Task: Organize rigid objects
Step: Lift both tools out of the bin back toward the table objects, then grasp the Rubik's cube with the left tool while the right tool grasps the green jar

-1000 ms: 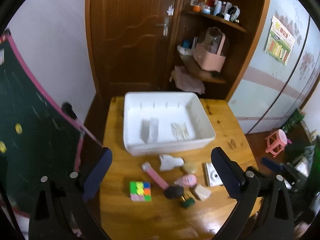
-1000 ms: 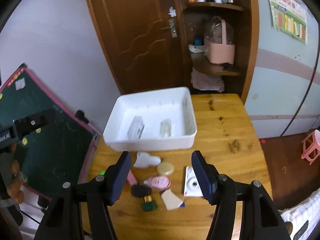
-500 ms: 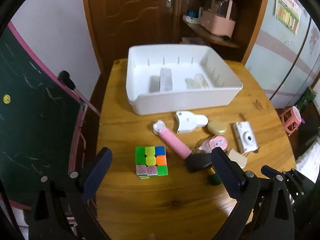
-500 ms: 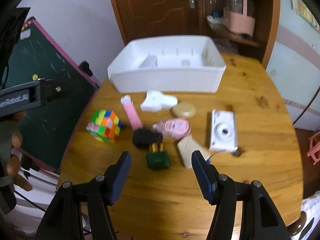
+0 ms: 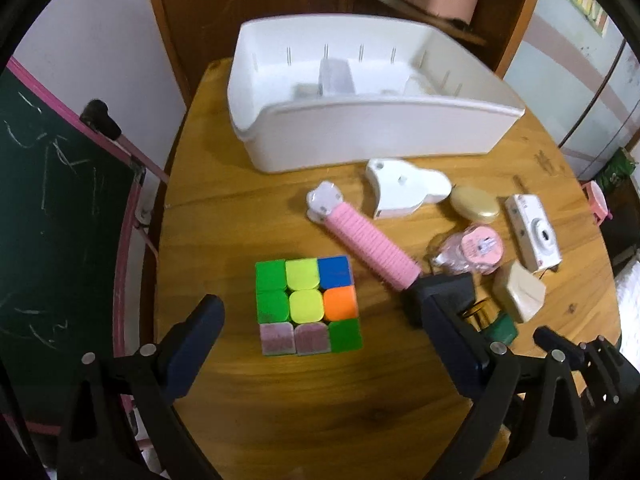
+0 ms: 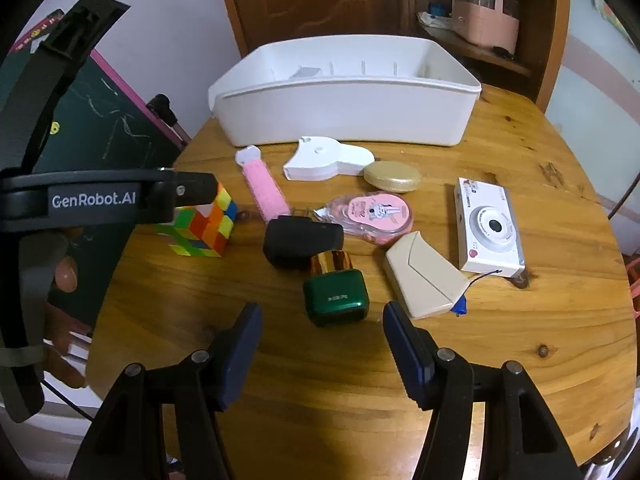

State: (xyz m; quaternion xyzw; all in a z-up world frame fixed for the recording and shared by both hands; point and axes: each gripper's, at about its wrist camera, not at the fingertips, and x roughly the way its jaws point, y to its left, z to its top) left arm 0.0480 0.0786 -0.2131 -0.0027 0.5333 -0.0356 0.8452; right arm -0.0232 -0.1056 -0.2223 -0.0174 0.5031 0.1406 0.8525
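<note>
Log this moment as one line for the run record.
left gripper: open, over puzzle cube | right gripper: open, over green bottle | white bin: nothing loaded yet | held: nothing

White bin (image 6: 344,116); multicolour cube (image 5: 308,306); pink ribbed stick (image 5: 370,246); green bottle (image 6: 336,300), gold collar; white camera (image 6: 488,226).

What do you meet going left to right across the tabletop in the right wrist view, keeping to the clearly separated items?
Puzzle cube → pink ribbed stick → black case → gold oval case → white camera.
</note>
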